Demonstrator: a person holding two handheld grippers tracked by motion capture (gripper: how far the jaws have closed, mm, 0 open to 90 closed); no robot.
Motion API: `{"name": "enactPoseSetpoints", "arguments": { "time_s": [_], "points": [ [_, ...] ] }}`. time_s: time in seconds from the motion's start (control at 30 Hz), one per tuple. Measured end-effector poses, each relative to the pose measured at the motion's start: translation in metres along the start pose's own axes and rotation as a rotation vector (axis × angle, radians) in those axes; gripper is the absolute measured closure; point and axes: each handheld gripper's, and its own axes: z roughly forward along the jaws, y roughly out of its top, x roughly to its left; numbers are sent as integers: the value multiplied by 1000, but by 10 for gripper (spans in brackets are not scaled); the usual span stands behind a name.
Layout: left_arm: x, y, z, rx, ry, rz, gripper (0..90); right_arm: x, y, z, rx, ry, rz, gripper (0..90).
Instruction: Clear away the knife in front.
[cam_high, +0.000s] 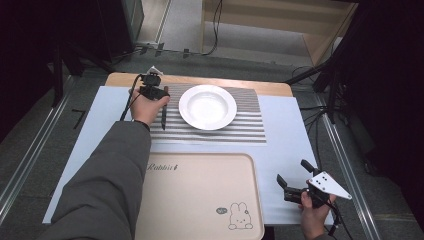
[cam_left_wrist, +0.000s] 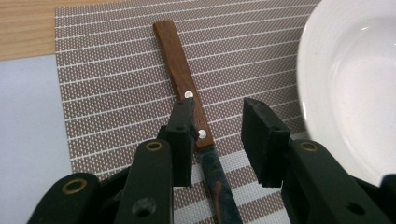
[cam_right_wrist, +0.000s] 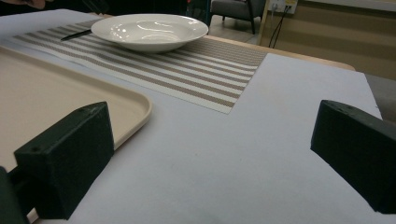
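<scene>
Left gripper (cam_left_wrist: 217, 140) jaws straddle the knife (cam_left_wrist: 189, 100); not clamped.

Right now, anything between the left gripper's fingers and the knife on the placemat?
Nothing visible. The left gripper is right over the knife, one finger at the wooden handle's edge, the other apart on the plate side. The handle lies bare on the placemat; the plate sits beside it, not across it.

Gripper (cam_left_wrist: 217, 140) astride knife (cam_left_wrist: 187, 100), perhaps touching
</scene>
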Motion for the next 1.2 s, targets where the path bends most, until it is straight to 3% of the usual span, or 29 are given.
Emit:
{"name": "enactPoseSetpoints", "arguments": {
  "time_s": [0.2, 0.3, 0.43, 0.6, 0.77, 0.93, 1.2],
  "points": [
    [2, -2, 11, 20, 43, -8, 667, 0, 0, 0, -2, 5, 2, 0],
    [4, -3, 16, 19, 43, -25, 669, 0, 0, 0, -3, 5, 3, 0],
    [3, -6, 23, 35, 55, -12, 678, -1, 0, 0, -1, 3, 4, 0],
    [-2, -9, 23, 29, 104, 42, 739, 0, 0, 0, 2, -1, 4, 0],
    [-1, -10, 21, 33, 93, 51, 763, -1, 0, 0, 1, -1, 4, 0],
    [4, -14, 18, 27, 80, 32, 765, -1, -1, 0, 2, -2, 12, 0],
    [12, -14, 2, 16, 62, 40, 765, -1, 0, 0, 0, -1, 10, 0]
  ]
}}
